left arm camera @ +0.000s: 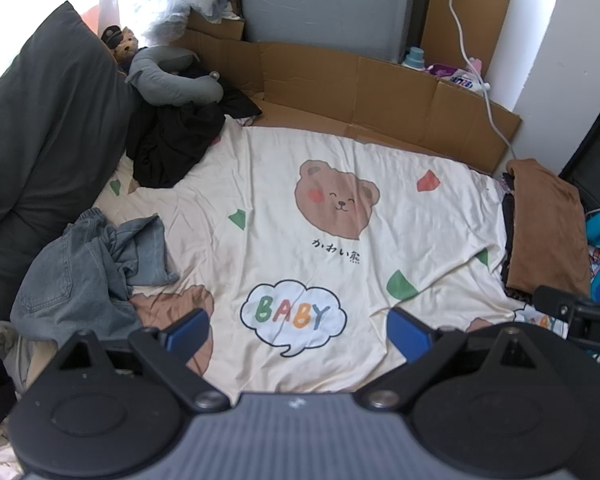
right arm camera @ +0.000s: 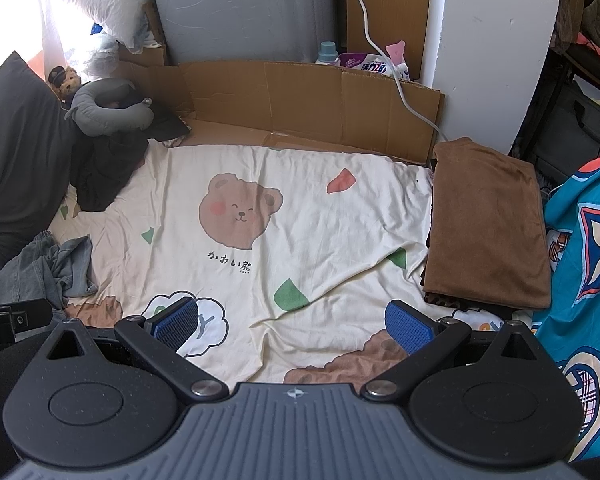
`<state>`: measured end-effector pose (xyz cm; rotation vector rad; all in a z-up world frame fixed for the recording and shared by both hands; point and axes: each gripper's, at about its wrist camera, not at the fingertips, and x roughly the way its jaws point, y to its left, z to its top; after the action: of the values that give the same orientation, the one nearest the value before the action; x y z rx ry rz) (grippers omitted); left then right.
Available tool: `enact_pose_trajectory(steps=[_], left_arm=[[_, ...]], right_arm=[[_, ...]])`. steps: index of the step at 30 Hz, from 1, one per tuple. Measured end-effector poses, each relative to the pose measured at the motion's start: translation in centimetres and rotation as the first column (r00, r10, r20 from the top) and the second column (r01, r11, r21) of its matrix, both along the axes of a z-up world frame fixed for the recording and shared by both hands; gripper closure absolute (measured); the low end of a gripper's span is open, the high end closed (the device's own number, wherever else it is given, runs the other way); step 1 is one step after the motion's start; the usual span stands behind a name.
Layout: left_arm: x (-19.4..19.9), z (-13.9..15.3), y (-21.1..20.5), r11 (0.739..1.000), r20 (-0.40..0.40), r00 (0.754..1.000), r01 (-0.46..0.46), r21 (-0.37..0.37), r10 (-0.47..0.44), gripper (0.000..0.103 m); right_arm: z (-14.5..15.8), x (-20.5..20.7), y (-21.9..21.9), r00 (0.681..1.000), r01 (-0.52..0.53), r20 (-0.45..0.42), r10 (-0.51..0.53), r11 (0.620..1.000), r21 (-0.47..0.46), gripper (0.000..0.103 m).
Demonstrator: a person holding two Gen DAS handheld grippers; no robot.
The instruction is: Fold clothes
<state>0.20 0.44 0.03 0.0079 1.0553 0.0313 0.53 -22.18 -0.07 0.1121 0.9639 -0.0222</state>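
A crumpled pair of blue jeans lies at the left side of the cream bear-print sheet; the right wrist view shows the jeans too. A heap of black clothing sits at the back left, also seen as a dark heap. A folded brown garment tops a stack at the right edge, visible as well. My left gripper hovers open over the sheet with nothing between its blue pads. My right gripper is open and empty too.
A dark grey pillow stands along the left. A grey neck pillow and a small plush toy sit behind the black heap. Cardboard lines the back, with a white cable over it. A teal patterned cloth hangs right.
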Motion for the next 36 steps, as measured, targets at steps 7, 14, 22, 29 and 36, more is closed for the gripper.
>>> enact_pose_trajectory(steps=[7, 14, 22, 29, 36], left_arm=[[0.0, 0.0, 0.1, 1.000, -0.001, 1.000, 0.000, -0.001, 0.000, 0.006], [-0.1, 0.0, 0.2, 1.000, 0.000, 1.000, -0.001, -0.001, 0.001, 0.006], [-0.4, -0.3, 0.3, 1.000, 0.002, 1.000, -0.003, 0.003, 0.003, 0.006], [-0.4, -0.1, 0.1, 1.000, 0.005, 1.000, -0.004, 0.015, 0.004, 0.006], [-0.2, -0.2, 0.2, 1.000, -0.021, 1.000, -0.012, -0.012, 0.012, 0.006]], right_arm=[[0.2, 0.0, 0.2, 1.000, 0.000, 0.000, 0.000, 1.000, 0.000, 0.000], [0.2, 0.0, 0.2, 1.000, 0.000, 0.001, 0.000, 1.000, -0.001, 0.001], [0.2, -0.1, 0.3, 1.000, 0.002, 0.001, -0.002, 1.000, -0.003, 0.001], [0.4, 0.0, 0.2, 1.000, 0.007, -0.002, -0.007, 1.000, -0.008, 0.001], [1.7, -0.1, 0.5, 1.000, -0.021, 0.018, 0.022, 0.999, -0.036, 0.001]])
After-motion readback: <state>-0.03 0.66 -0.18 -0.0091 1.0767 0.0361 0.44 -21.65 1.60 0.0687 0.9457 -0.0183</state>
